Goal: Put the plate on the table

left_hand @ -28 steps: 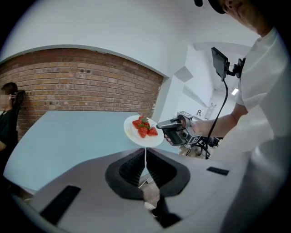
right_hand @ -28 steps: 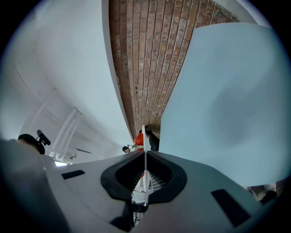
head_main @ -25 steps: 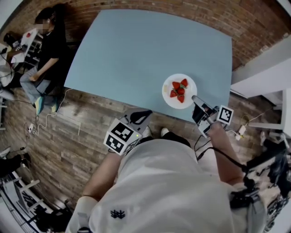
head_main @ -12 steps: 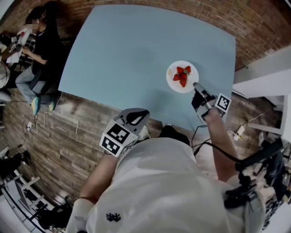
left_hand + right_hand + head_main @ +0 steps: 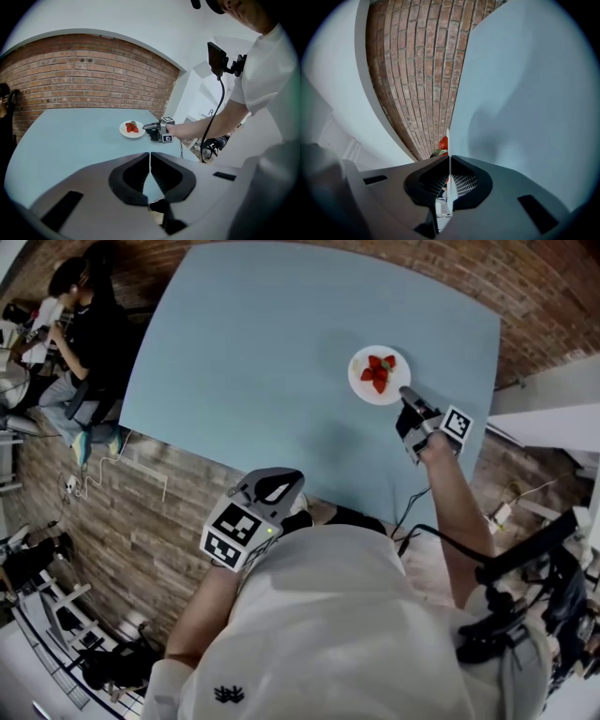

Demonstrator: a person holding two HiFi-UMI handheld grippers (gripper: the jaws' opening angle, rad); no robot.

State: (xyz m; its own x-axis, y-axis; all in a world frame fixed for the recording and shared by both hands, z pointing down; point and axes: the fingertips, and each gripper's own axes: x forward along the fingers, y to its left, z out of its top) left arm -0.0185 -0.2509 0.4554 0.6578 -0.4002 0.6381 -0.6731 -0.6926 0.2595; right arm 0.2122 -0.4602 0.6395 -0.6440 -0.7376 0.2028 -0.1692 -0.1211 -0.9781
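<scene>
A small white plate (image 5: 358,381) with cut strawberries (image 5: 379,370) sits over the right part of the light blue table (image 5: 281,352). My right gripper (image 5: 405,397) is shut on the plate's near rim; in the right gripper view the plate's edge (image 5: 448,140) runs thin between the closed jaws, with a strawberry (image 5: 443,143) beside it. The left gripper view shows the plate (image 5: 131,129) and the right gripper (image 5: 146,126) from across the table. My left gripper (image 5: 286,479) hangs shut and empty off the table's near edge, close to my body.
A brick floor (image 5: 122,521) surrounds the table. A seated person (image 5: 80,315) is at the far left beside the table's corner. A white wall or cabinet (image 5: 553,399) stands right of the table. Cables (image 5: 103,479) lie on the floor at left.
The right gripper has carried the plate farther over the table, away from the near edge. The left gripper stayed near my body.
</scene>
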